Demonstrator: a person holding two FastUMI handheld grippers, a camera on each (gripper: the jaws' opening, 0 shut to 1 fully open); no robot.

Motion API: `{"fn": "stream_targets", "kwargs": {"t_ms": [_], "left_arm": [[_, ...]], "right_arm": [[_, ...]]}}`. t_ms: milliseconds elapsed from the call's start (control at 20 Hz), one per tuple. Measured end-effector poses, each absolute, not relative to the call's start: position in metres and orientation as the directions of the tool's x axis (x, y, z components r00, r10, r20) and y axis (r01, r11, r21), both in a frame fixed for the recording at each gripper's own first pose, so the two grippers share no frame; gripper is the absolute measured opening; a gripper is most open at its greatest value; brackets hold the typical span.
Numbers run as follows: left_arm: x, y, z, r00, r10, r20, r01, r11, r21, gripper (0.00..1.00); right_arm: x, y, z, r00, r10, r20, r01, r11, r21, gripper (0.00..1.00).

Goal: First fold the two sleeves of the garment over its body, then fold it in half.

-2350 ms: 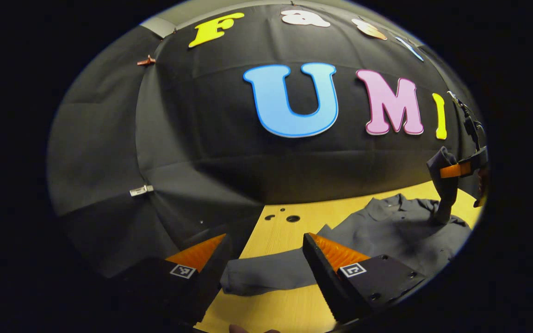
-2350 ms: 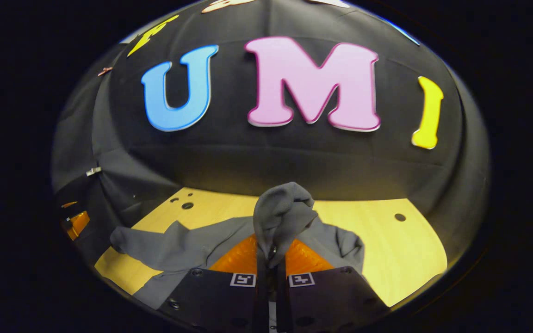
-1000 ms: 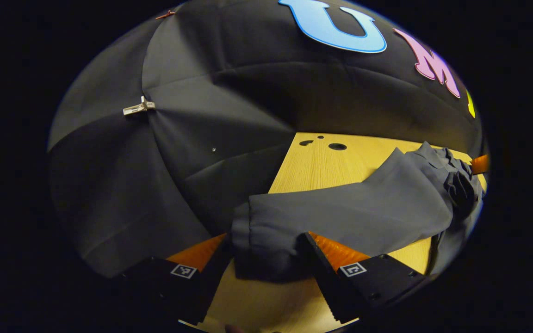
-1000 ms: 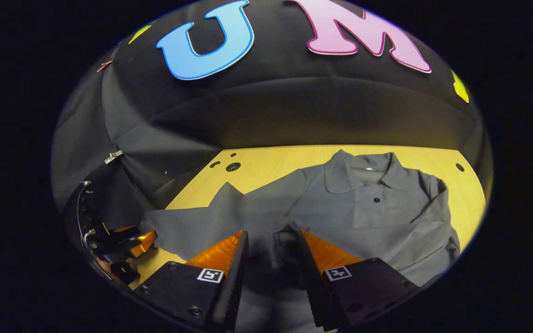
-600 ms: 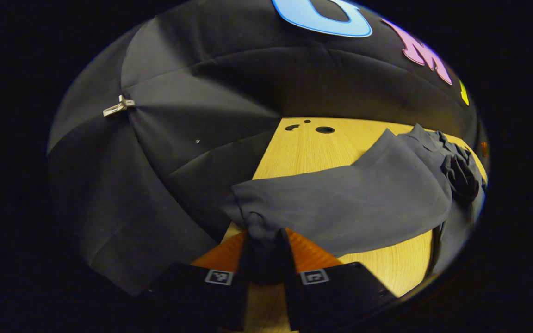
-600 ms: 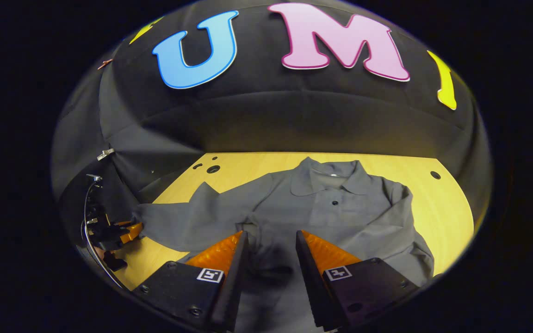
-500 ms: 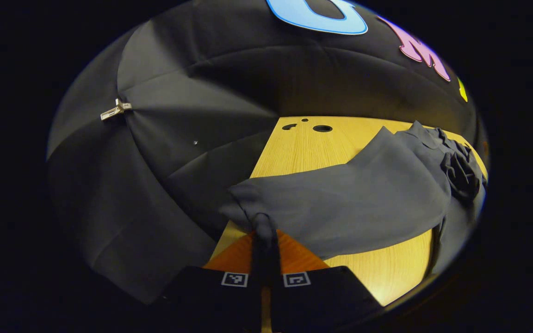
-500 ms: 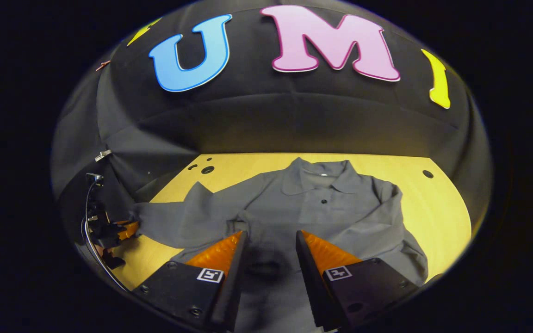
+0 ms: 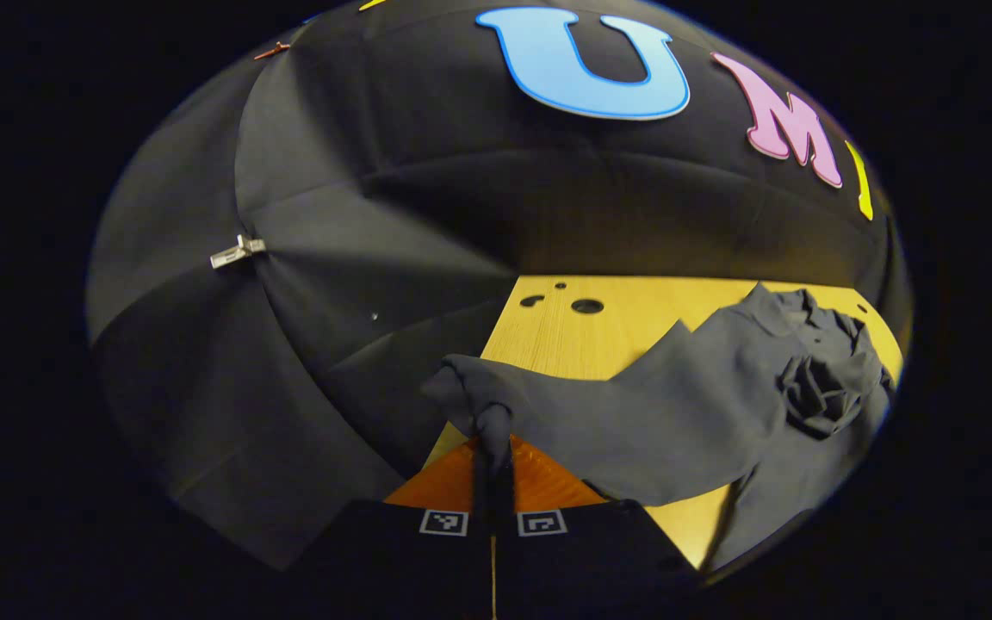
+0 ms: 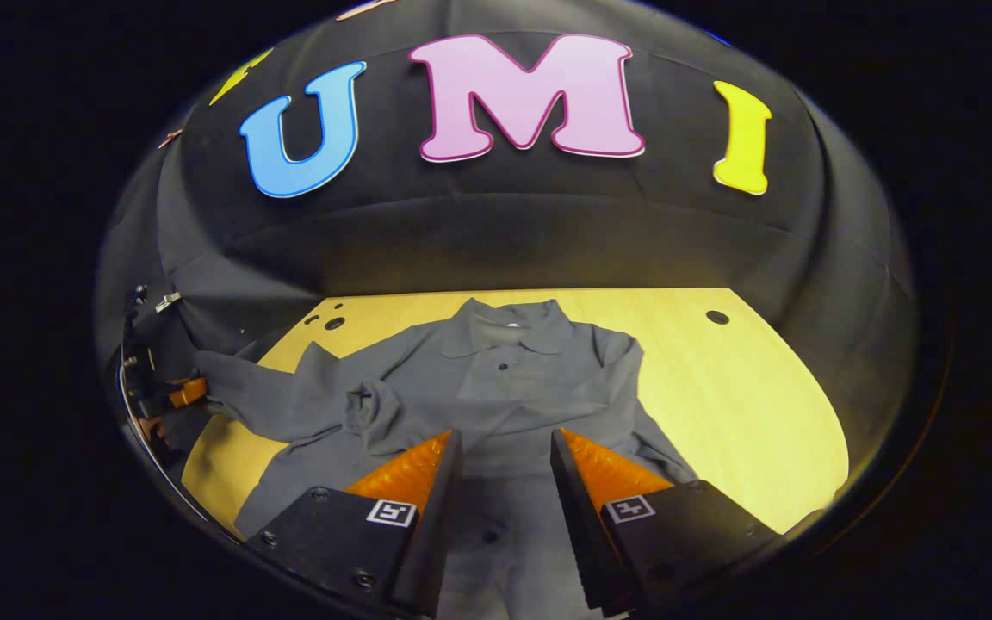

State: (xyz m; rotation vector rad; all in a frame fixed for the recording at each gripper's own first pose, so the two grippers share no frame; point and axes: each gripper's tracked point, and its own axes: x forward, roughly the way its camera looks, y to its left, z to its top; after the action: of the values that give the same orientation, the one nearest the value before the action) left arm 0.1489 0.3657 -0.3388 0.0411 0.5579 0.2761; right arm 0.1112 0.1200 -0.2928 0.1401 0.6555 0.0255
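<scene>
Sleeve cuff (image 9: 483,405) now lifted, left gripper (image 9: 492,461) clamped.

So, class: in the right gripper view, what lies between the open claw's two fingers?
The grey shirt: its front body fills the gap between the right claw's fingers, buttons showing, over the wooden table.

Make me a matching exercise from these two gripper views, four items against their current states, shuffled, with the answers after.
Items:
1. left gripper
2. right gripper
3. dark grey cuff of the outstretched sleeve
4. light wooden table

States:
A. open, over the lower front of the grey collared shirt
B. lifted off the table, pinched between two fingers
C. lies under the shirt, round holes near its far edge
D. shut on cloth

Pairs: 1-D, 2-A, 3-B, 4-C
</scene>
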Motion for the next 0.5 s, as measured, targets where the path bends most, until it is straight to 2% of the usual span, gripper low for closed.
{"fn": "stream_targets", "kwargs": {"t_ms": [300, 500], "left_arm": [[0.155, 0.323, -0.252, 0.881, 0.241, -0.408, -0.222, 0.970, 0.094, 0.06], [0.172, 0.270, -0.199, 0.925, 0.187, -0.331, -0.172, 0.982, 0.074, 0.06]], "right_arm": [[0.087, 0.069, -0.289, 0.797, 0.032, -0.603, 0.051, 0.991, 0.120, 0.64], [0.075, 0.032, -0.288, 0.798, 0.011, -0.603, 0.070, 0.991, 0.111, 0.64]]}}
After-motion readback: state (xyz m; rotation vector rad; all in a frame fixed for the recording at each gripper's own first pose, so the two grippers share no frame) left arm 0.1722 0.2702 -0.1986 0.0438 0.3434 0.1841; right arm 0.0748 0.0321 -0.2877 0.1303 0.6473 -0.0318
